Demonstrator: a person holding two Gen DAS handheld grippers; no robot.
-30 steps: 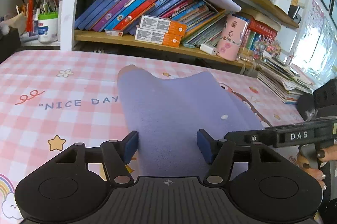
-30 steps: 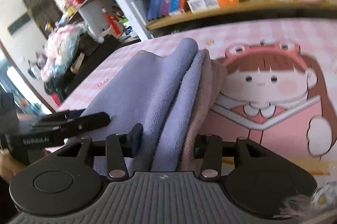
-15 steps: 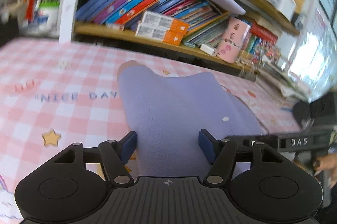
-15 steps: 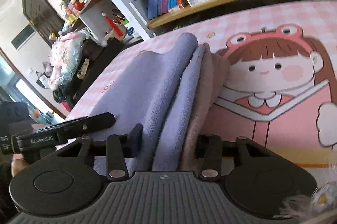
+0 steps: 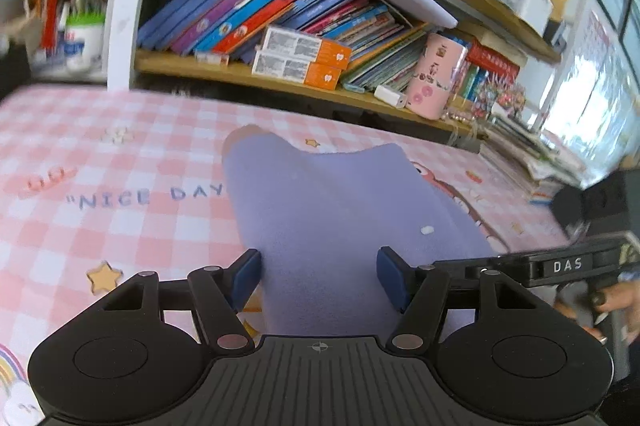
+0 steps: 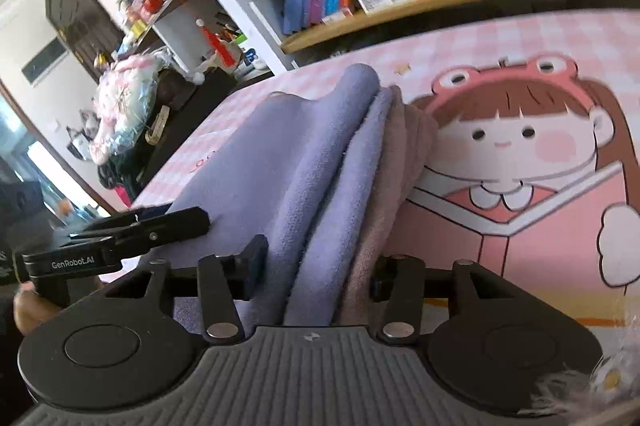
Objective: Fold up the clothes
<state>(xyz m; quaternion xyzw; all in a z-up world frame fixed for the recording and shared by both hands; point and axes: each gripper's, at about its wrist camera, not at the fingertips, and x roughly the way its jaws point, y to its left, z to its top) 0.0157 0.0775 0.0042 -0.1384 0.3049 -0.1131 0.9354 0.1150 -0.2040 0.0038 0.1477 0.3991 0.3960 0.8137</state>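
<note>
1. On the pink checked table [image 5: 120, 226], right in front of the bookshelf [image 5: 280, 73], sits the folded lavender garment [image 5: 340, 209], pretty much dead centre, with both tools at its near edge.
2. Left tool [image 5: 320, 274]: jaws wide, straddling the near end of the cloth, blue pads [image 5: 246, 278] look just clear of it. Holding nothing as far as I can see.
3. Right tool [image 6: 316, 266]: jaws are opening, with the stacked fold edges between them. Can't honestly tell if the pads press on the cloth at all.
4. What could go wrong, imo: those loose layers could slump or fan apart as the right tool opens, and any fuzz catching on a pad during a pull-back would drag the top layer and wreck the fold.
5. View differences: only the right wrist view shows the separate layers and a pinkish-brown layer [image 6: 400, 161] under the lavender. The left wrist view just shows one smooth top, plus a small white fleck [image 5: 427, 230].
</note>
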